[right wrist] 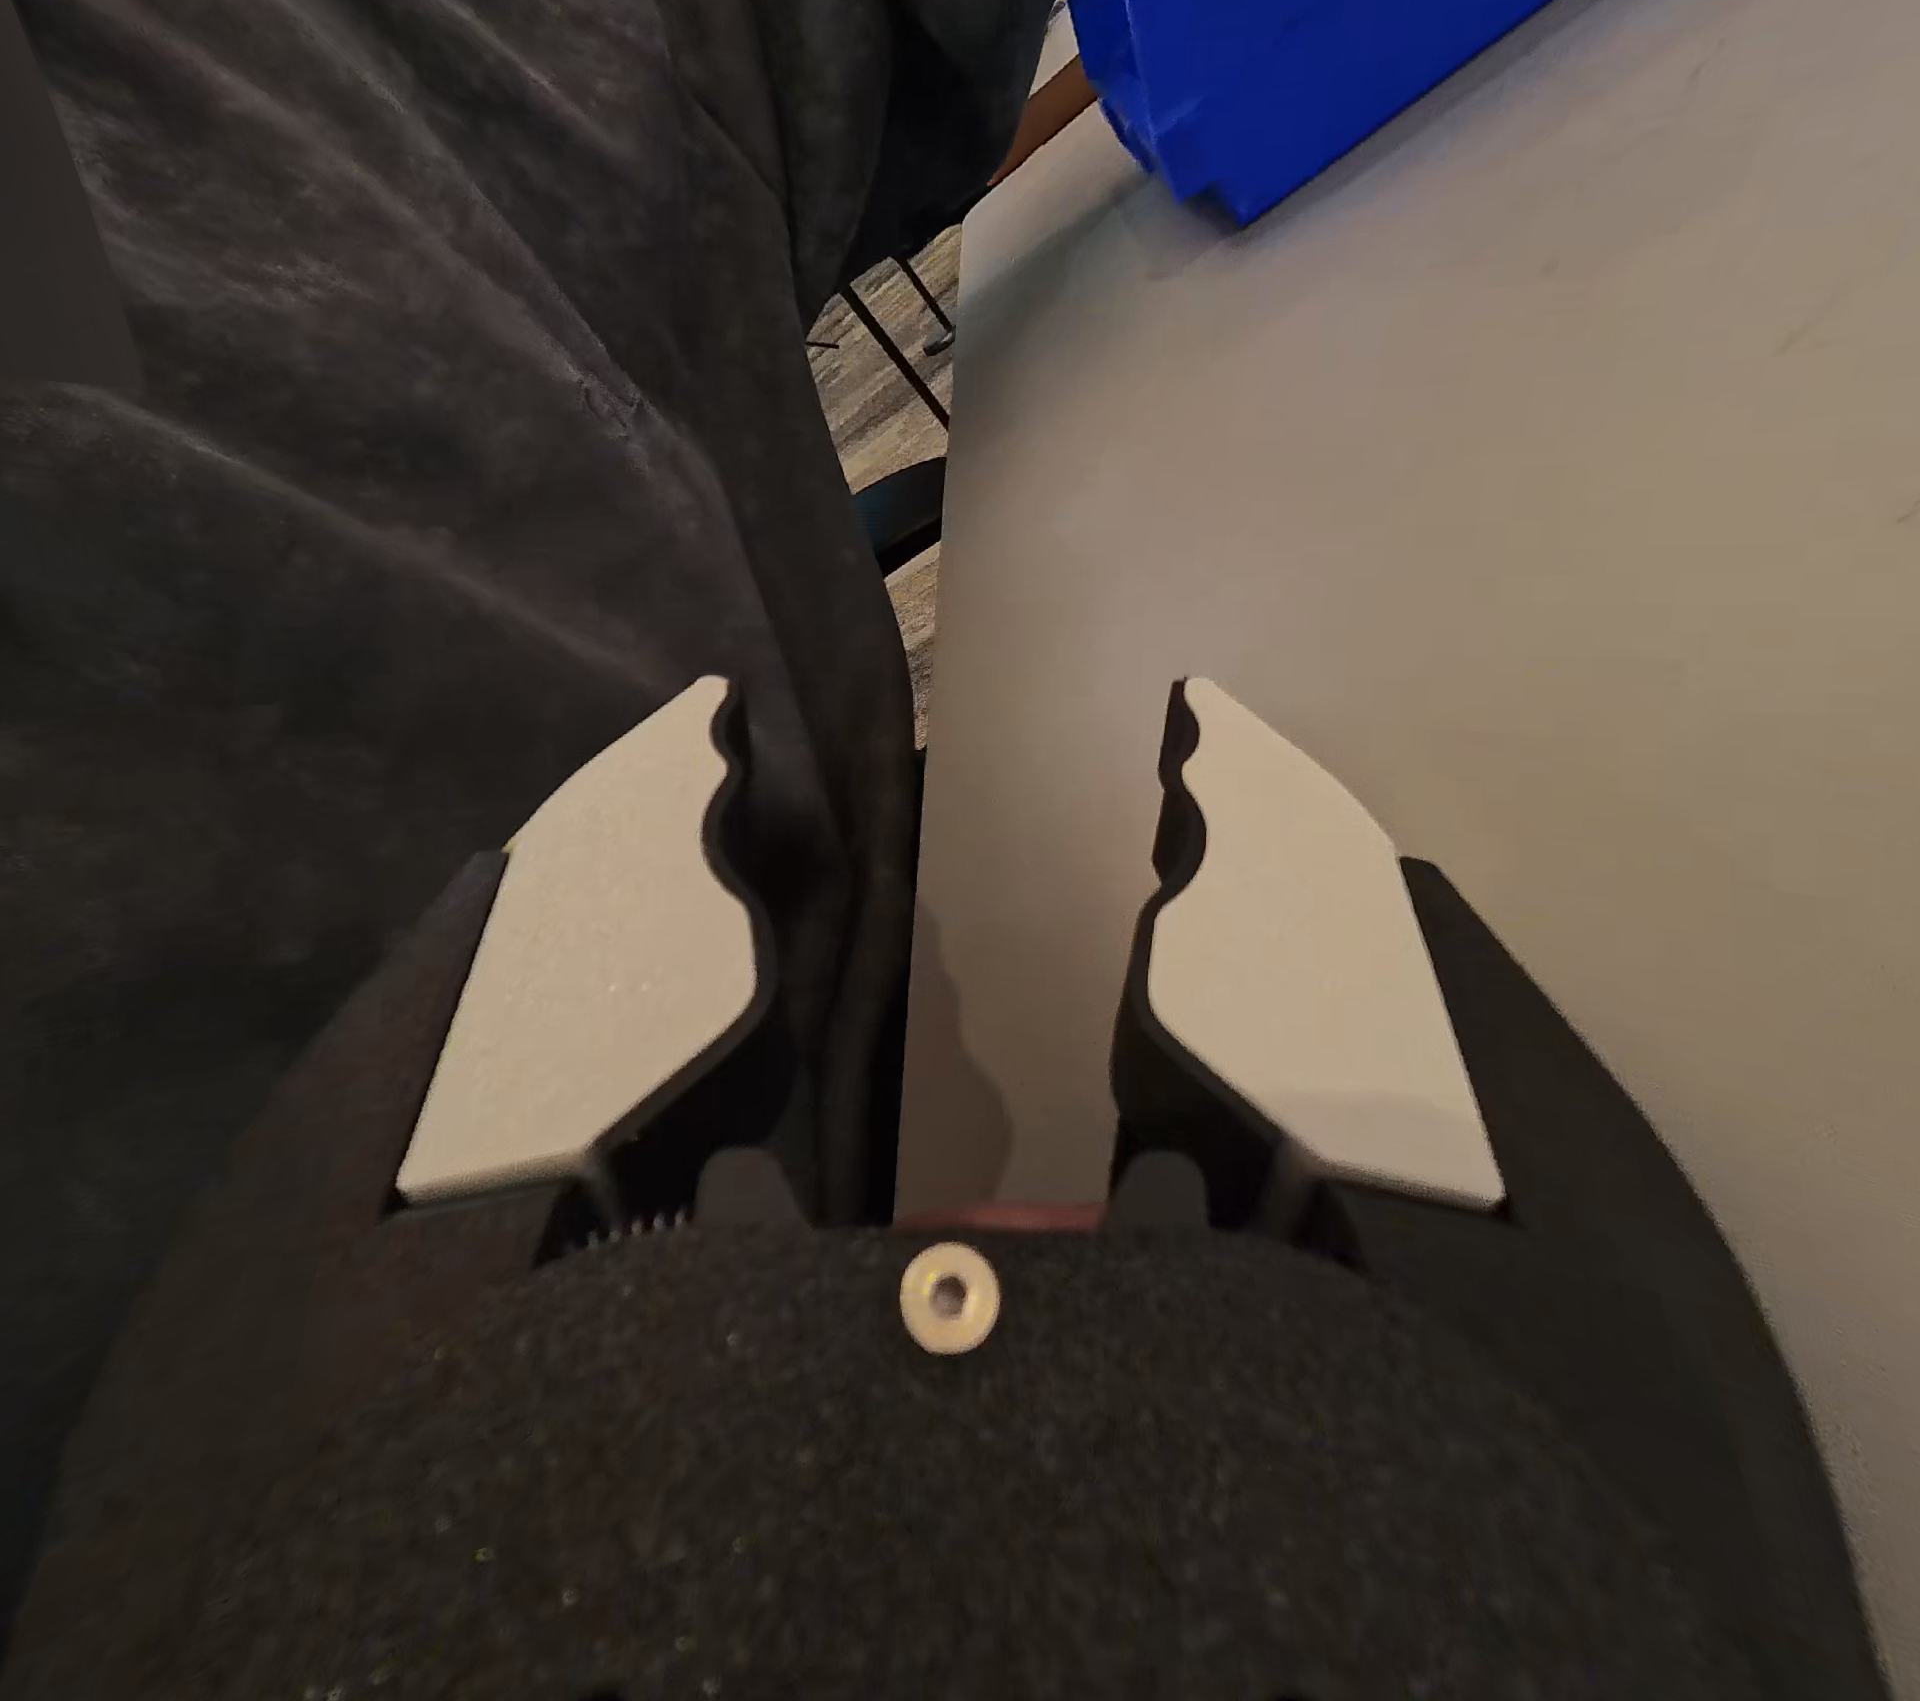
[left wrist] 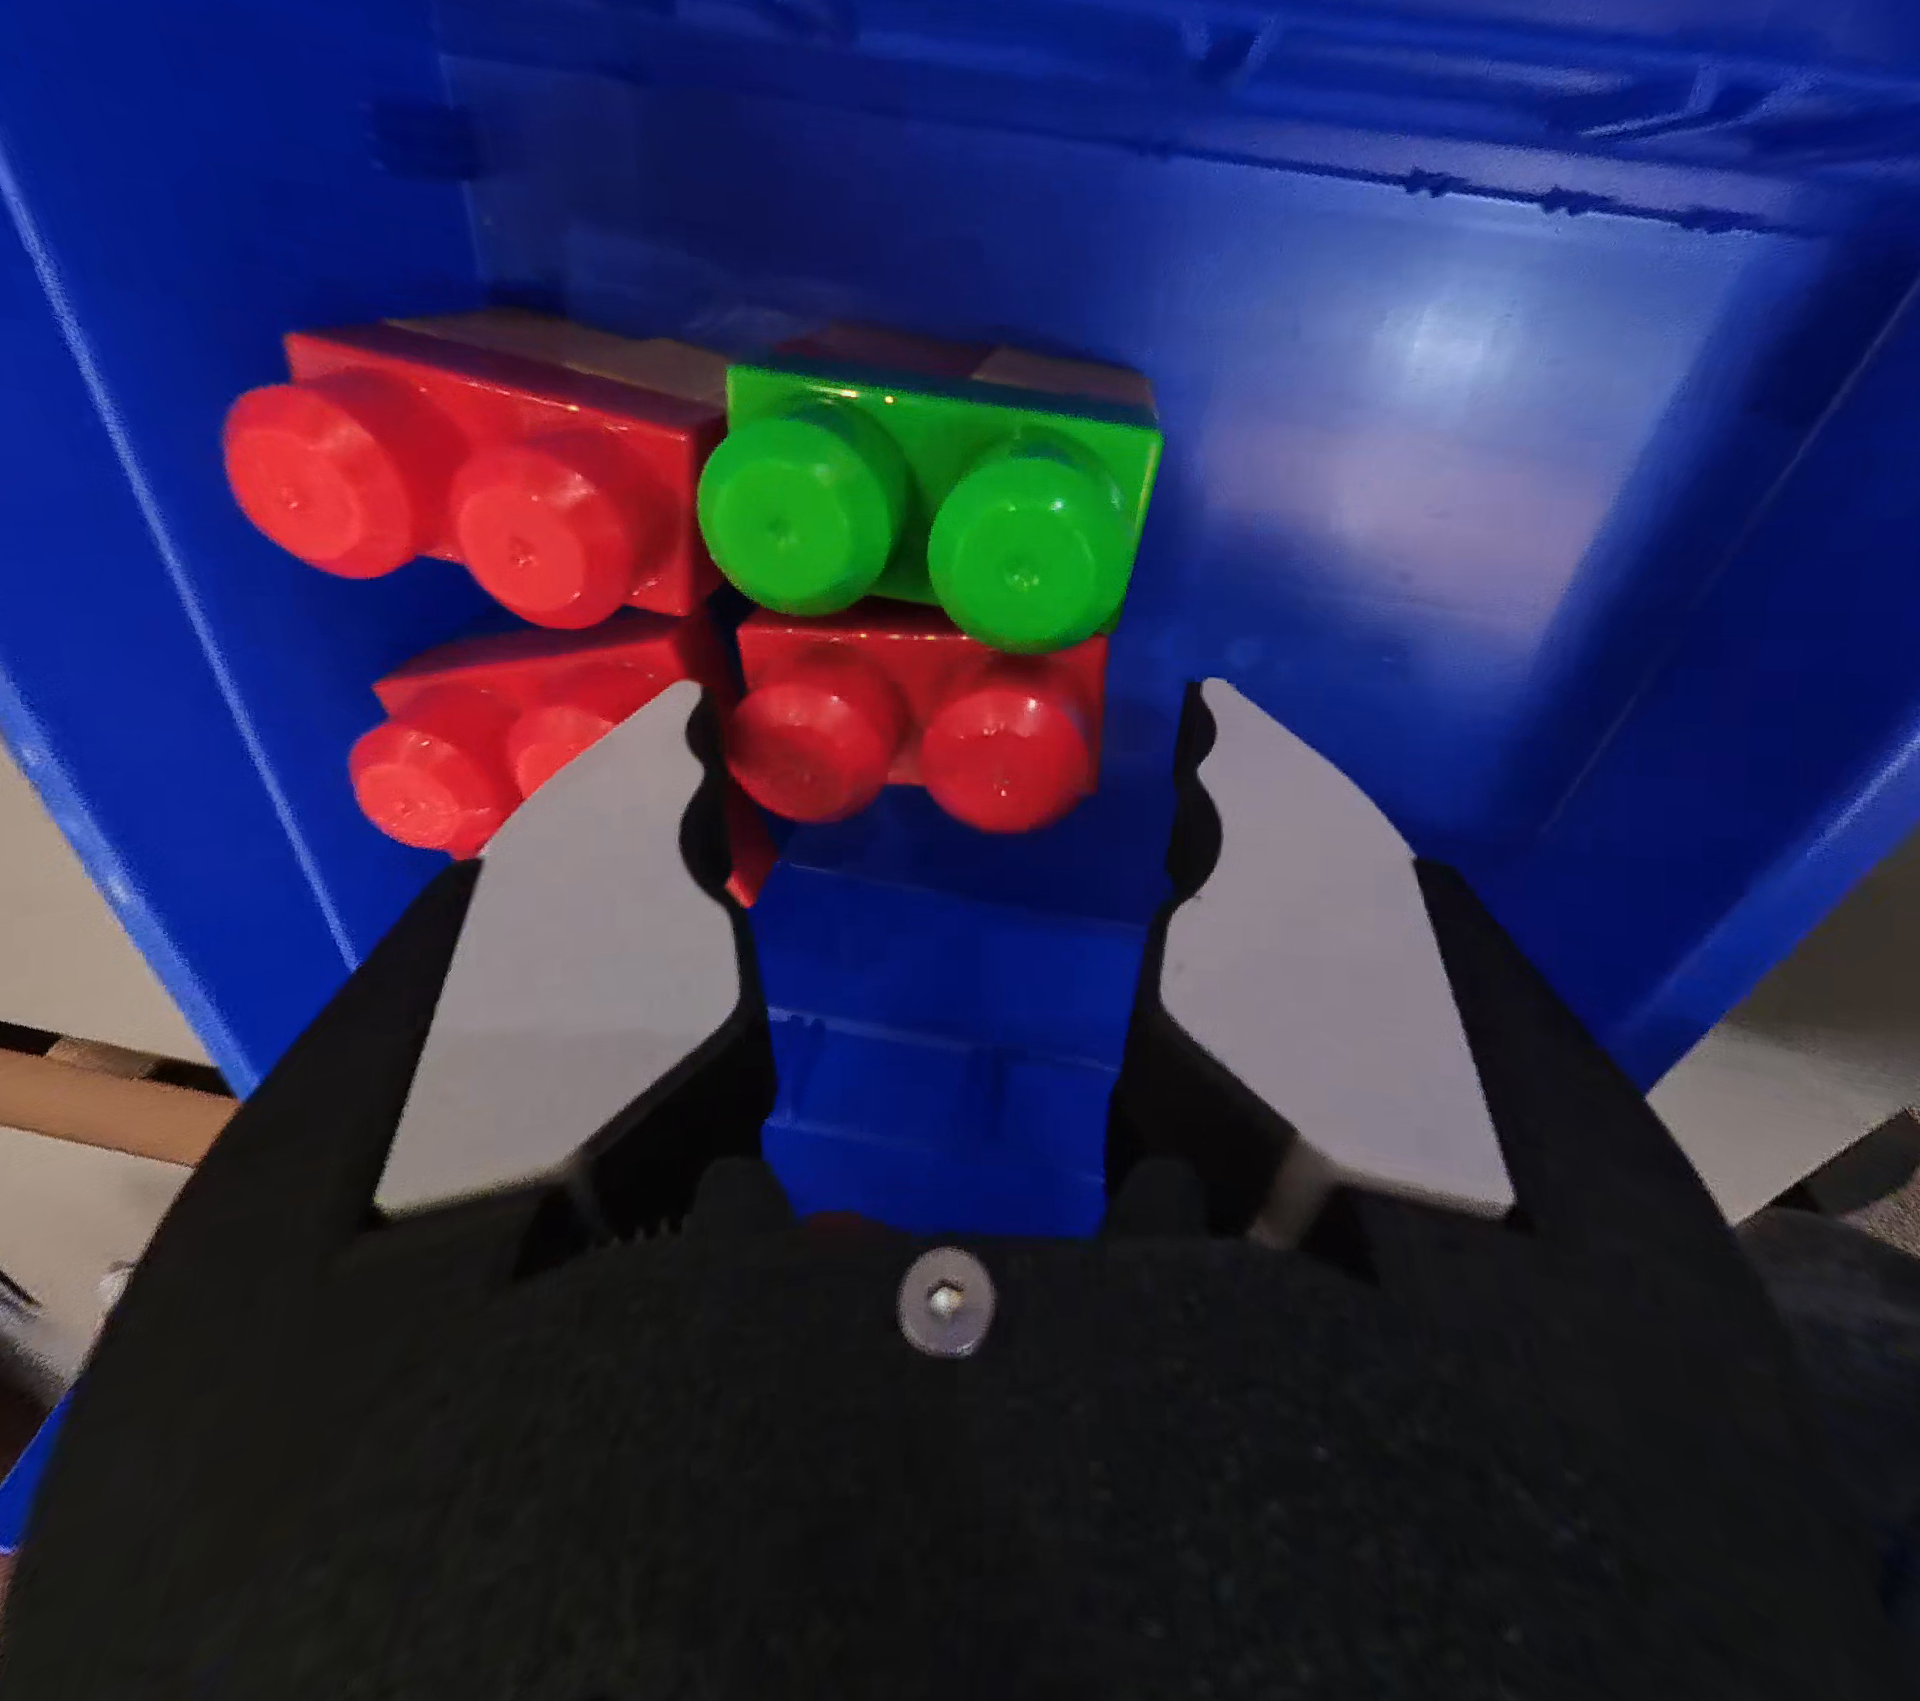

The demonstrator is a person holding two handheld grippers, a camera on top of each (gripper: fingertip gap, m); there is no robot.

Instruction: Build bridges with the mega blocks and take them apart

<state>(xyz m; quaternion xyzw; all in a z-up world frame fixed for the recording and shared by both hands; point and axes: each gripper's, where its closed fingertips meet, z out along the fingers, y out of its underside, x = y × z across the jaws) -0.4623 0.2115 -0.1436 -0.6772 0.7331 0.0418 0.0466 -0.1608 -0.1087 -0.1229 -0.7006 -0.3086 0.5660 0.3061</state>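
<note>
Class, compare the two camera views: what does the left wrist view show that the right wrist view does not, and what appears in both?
Only the left wrist view shows the blocks inside the blue bin: three red blocks and a green block, plus a blue block held between the left hand-held gripper fingers.

Only the right wrist view shows the grey table, a person's dark garment, and the empty, open right hand-held gripper.

Both show the blue bin.
</note>
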